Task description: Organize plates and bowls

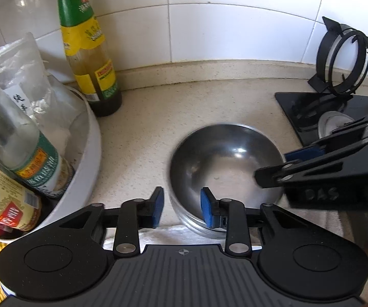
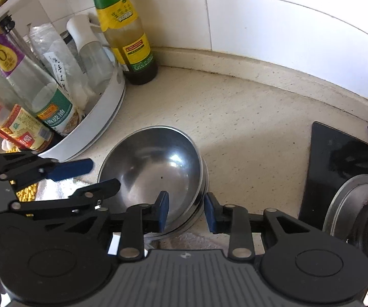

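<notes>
Two sets of tongs straddle the rim of one steel bowl (image 1: 225, 168), which sits on top of another on the table (image 1: 143, 133) between the white condiment tub (image 1: 89, 153) and the black hob (image 2: 337, 163). Left tongs (image 1: 182, 206) have a blue pad inside the rim and one outside, gap showing on both sides, so that grip looks released. Right tongs (image 2: 186, 211) are the same story at the opposite rim: pads either side of the wall, not pressing, nothing held. To finish this well, I'd say draw both pairs straight up and clear of the rim so the nested bowls don't shift, and watch that tall sauce bottle (image 2: 125, 30) standing near the wall behind
</notes>
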`<state>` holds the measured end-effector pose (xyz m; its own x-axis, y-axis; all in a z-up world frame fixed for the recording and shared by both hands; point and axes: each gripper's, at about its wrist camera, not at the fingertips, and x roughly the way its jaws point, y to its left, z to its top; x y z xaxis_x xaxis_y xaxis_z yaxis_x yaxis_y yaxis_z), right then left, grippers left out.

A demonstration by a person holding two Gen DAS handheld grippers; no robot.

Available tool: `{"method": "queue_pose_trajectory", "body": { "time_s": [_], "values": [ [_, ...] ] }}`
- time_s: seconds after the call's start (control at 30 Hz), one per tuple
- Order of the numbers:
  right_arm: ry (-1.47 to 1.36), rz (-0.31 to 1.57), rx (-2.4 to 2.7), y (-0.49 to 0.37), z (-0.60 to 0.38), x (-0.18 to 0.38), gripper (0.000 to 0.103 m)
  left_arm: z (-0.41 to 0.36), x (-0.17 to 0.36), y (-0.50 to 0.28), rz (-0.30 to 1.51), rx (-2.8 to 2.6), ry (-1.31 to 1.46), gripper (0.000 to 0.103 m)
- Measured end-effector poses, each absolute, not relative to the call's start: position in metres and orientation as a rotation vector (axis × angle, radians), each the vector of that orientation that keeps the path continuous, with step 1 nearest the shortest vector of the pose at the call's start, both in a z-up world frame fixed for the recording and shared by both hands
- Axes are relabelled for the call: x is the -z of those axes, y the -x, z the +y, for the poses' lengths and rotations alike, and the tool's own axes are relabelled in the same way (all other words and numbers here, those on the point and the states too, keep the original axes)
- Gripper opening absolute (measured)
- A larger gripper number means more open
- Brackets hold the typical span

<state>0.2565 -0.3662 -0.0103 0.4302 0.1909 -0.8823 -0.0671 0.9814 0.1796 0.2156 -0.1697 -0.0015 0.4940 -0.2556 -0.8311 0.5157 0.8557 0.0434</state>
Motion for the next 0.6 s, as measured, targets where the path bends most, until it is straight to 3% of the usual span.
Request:
{"method": "queue_pose_trajectory", "body": {
  "time_s": [0.03, 0.2, 0.5, 0.6],
  "values": [
    [-0.129, 1.115, -0.160, -0.256, -0.368, 0.010, 0.045, -0.169, 0.001, -0.215, 0.941, 0.474, -0.304, 0.050],
    [-0.148, 1.114, -0.152, -0.258, -0.377, 0.010, 0.048, -0.164, -0.001, -0.216, 0.946, 0.489, -0.279, 0.052],
    [-0.245, 1.126, -0.190, -0.262, -0.391, 0.018, 0.058, -0.134, -0.002, -0.206, 0.886, 0.570, -0.275, 0.070],
    [-0.264, 1.129, -0.198, -0.267, -0.393, 0.023, 0.059, -0.123, 0.001, -0.209, 0.898, 0.594, -0.262, 0.070]
  ]
}}
